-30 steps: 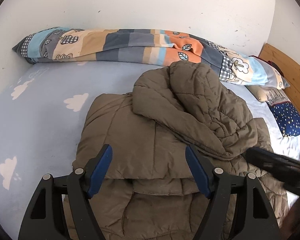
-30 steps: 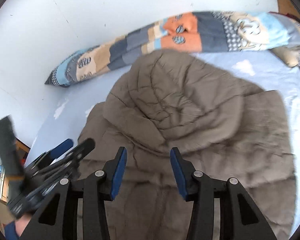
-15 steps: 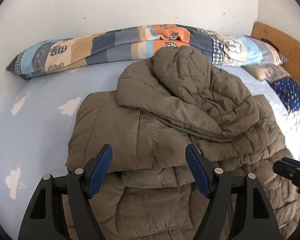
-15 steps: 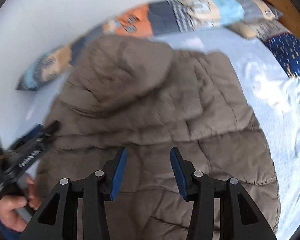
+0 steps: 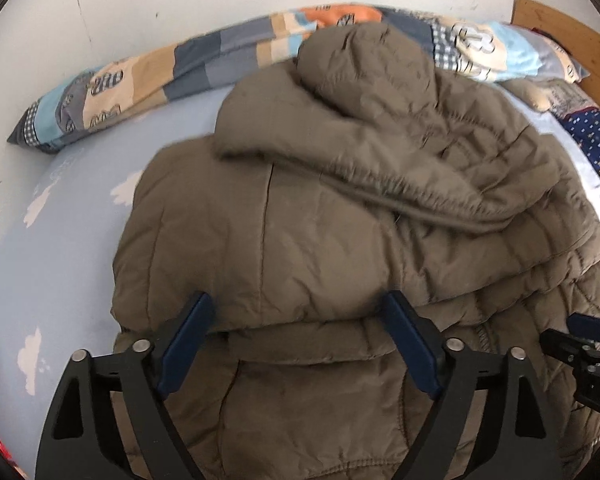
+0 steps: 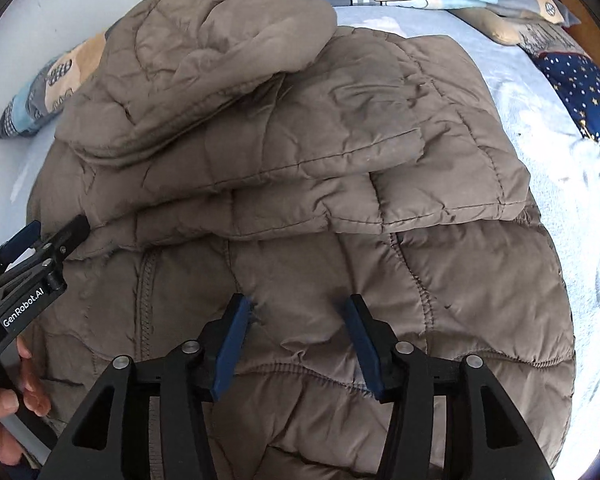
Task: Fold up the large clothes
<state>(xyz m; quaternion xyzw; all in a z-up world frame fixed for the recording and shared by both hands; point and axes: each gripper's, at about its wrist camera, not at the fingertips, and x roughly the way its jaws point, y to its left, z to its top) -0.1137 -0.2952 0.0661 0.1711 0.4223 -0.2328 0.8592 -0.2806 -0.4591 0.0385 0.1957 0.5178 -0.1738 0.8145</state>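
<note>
One big olive-brown puffer jacket (image 5: 324,240) was lying on the light blue cloud-print bedsheet (image 5: 60,240), sleeves folded in and the hood flopped over on top. Left gripper (image 5: 300,336) sat over the near-left folded edge, jaws wide and just been opening more, not pinching anything. Right gripper (image 6: 298,336) hovered low over the hem, half spread, also just opening, nothing grabbed. Patchwork quilt (image 5: 148,80) was bunched along the white wall (image 5: 180,0).

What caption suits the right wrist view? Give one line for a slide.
Right gripper, jaws open and just widening, poised over a half-folded brown puffer jacket on a cloud-print bedsheet, left gripper alongside.
</note>
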